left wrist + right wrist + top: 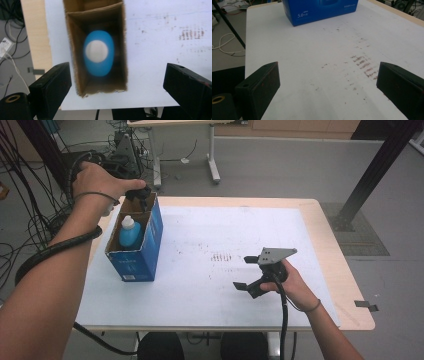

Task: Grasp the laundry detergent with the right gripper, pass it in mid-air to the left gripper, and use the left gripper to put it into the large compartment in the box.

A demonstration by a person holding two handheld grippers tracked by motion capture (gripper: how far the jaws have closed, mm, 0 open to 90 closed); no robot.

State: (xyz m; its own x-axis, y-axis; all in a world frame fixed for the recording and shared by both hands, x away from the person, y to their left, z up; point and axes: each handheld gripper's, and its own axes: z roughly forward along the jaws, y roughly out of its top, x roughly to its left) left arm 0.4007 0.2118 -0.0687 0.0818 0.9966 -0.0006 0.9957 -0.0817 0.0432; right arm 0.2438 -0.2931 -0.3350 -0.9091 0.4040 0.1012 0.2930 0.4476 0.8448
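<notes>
Blue plastic with a white cap — the bottle [98, 53] stood upright inside the open cardboard box [135, 255] at the table's left side, its long axis vertical. We saw it straight below our left gripper [138, 195], whose jaws stood wide apart and empty above the box mouth, touching nothing. Our right gripper [250, 275] sat well apart over the white mat [210, 270], jaws likewise spread on nothing — so the left hand [97, 180] was plainly nearer.

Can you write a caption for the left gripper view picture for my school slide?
Looking straight down between the open left tongs at a blue bottle with a white cap, standing inside an open cardboard box.
</notes>
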